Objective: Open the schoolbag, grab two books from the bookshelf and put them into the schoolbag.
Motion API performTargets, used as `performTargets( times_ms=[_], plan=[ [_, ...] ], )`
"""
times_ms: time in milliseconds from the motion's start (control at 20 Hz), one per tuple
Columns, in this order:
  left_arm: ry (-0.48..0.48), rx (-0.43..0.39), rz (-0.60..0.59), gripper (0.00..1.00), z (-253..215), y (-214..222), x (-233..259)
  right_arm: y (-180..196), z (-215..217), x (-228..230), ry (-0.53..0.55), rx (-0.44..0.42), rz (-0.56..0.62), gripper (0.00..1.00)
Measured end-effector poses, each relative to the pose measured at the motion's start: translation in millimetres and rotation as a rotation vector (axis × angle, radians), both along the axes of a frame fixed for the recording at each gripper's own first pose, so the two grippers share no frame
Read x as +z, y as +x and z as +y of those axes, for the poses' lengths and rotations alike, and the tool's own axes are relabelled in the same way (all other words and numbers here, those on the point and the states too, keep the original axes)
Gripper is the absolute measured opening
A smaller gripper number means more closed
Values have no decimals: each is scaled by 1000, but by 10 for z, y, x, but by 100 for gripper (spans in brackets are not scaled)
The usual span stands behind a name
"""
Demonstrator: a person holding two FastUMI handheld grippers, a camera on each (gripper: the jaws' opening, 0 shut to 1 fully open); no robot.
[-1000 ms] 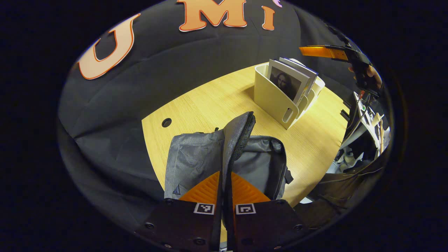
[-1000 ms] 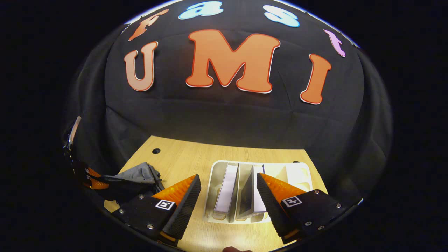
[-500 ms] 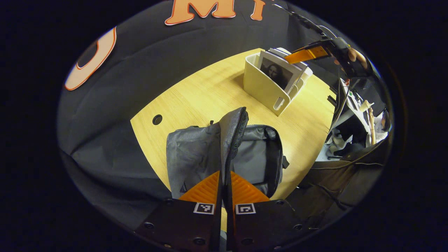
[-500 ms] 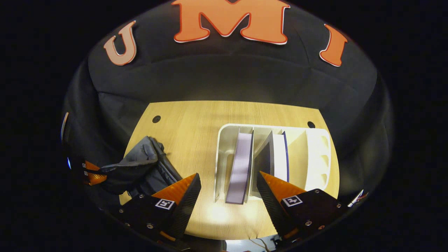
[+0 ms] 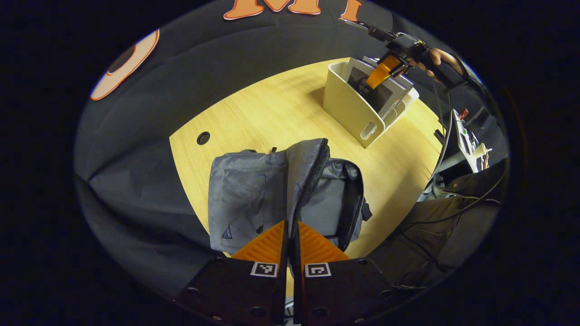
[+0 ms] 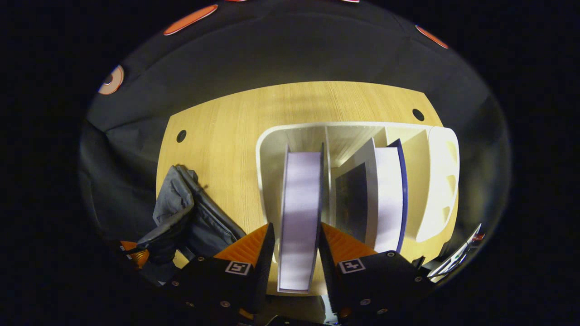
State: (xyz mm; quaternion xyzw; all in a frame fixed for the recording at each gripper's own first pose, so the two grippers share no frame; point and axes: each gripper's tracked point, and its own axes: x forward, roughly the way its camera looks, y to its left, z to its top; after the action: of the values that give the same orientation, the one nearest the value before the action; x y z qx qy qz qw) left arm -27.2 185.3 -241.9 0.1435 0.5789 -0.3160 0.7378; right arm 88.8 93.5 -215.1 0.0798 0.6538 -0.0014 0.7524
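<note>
While the white-paged book [image 6: 297, 217] stands on edge in the bookshelf [image 6: 272, 149], its long axis running from lower centre toward mid-frame, the right gripper [image 6: 295, 246] reaches down over it, fingers pressed against both covers. Lower centre of the left gripper view, the left gripper [image 5: 290, 240] pinches the schoolbag [image 5: 244, 190] flap upright.

Bare table [image 5: 272, 113] between schoolbag [image 5: 253, 190] and bookshelf [image 5: 349, 108]; dividers [image 6: 327, 149] crowd the books [image 6: 299, 213].
</note>
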Motion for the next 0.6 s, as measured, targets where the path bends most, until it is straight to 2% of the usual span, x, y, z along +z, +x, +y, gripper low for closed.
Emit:
performTargets(
  times_ms=[100, 150, 200, 250, 300, 350, 600],
  plan=[
    [3, 25, 6, 8, -18, -42, -36, 7, -27, -51, -2, -16, 11, 40],
    [2, 33, 8, 8, -24, -42, -41, -23, -58, -18, -8, -19, 12, 39],
    [1, 34, 10, 8, -35, -33, -39, -35, -67, 4, -10, -28, 8, 31],
    [1, 31, 10, 8, -28, -32, -49, -68, -48, 12, -7, -40, 6, 37],
    [-4, 21, 9, 8, -20, -36, -58, -157, -36, 97, 3, -67, 1, 29],
    [-10, 10, 16, 8, -8, -51, -70, -213, -25, 163, 7, -89, -7, 36],
    [-50, -93, 2, 8, 71, -32, -94, -644, -53, 499, 8, -225, -69, 35]
  ],
)
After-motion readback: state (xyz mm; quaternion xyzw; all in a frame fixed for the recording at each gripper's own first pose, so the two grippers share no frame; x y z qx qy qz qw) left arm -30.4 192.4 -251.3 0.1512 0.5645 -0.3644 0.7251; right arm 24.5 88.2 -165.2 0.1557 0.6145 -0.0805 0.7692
